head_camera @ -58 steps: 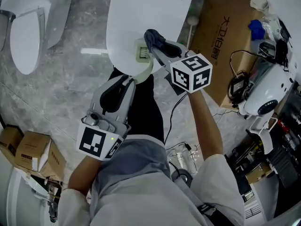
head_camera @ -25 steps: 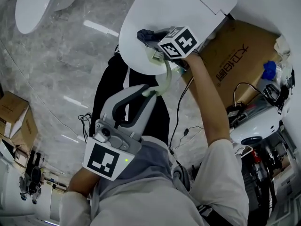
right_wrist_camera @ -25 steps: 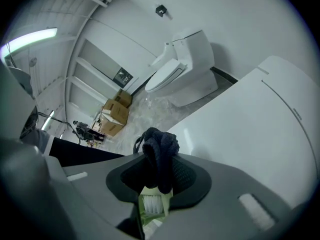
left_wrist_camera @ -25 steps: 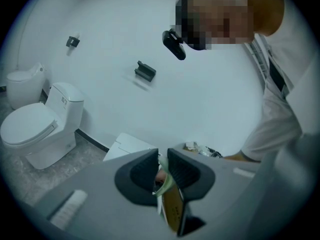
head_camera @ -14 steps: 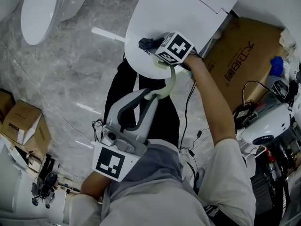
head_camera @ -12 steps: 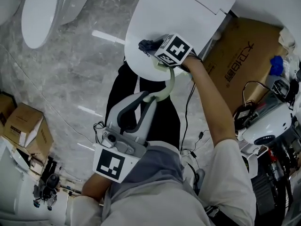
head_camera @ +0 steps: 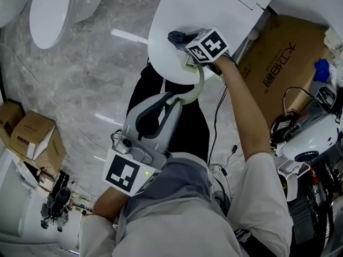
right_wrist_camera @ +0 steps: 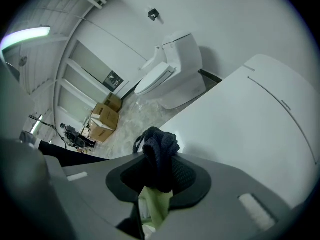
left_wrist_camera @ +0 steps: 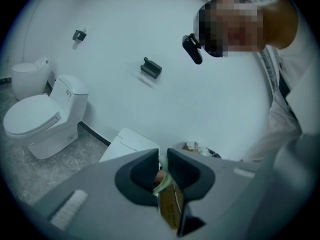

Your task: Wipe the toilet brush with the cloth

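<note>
Both are clamped: my left gripper (left_wrist_camera: 161, 175) on the toilet brush (head_camera: 199, 85) by its handle, my right gripper (right_wrist_camera: 159, 178) on the cloth (right_wrist_camera: 159, 146) against it; wiping seems underway, not finished.

Left gripper (left_wrist_camera: 161, 176) clamped, held close; right gripper (right_wrist_camera: 157, 181) clamped, outstretched.

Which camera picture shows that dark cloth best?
The right gripper view: the dark cloth sits bunched, close up, between the right gripper's jaws. The head view shows only a small end of it beyond the marker cube. The left gripper view misses it.
</note>
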The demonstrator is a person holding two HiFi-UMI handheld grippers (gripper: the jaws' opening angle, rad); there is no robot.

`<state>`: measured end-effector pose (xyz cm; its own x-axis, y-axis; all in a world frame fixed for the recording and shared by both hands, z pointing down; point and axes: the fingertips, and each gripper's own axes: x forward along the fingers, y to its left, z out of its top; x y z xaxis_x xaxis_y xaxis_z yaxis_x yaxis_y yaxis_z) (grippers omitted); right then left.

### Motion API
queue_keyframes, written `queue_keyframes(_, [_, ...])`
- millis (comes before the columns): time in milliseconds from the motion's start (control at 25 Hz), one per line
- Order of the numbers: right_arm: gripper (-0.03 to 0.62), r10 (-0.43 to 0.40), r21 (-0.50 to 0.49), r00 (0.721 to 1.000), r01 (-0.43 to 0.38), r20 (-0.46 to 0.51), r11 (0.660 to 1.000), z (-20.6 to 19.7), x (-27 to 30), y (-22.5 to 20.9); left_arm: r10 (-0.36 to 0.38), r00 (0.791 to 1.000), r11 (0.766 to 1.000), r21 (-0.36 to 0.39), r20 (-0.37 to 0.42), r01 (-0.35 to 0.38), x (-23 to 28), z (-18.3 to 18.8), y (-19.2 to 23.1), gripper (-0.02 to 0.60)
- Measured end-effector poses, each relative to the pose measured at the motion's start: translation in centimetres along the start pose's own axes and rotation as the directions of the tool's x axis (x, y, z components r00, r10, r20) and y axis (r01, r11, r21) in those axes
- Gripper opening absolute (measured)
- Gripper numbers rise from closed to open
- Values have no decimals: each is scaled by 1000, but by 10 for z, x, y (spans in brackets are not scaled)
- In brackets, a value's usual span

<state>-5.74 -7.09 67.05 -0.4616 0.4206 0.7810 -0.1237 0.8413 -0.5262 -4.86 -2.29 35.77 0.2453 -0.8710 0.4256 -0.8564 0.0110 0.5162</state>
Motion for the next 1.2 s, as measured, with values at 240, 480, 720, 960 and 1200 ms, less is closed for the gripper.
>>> queue_keyframes(240, [92, -28, 81, 999, 25, 42, 996, -1, -3, -11, -15, 1000, 1000, 19, -16, 16, 2, 2, 0, 0])
queue_keyframes(480, [92, -55, 210, 994, 34, 94, 977, -7, -6, -27, -24, 999, 999, 46, -30, 26, 6, 2, 0, 0])
queue_keyframes(720, [92, -69, 311, 989, 25, 132, 950, -11, -9, -36, -32, 999, 998, 43, -33, 34, 4, 2, -1, 0])
queue_keyframes(960, [93, -82, 380, 985, 18, 155, 925, -17, -13, -43, -30, 999, 998, 46, -34, 31, 9, 3, 1, 0])
queue_keyframes(1200, [94, -107, 419, 979, 24, 176, 908, -20, -20, -47, -30, 999, 997, 66, -30, 32, 9, 5, -1, 0])
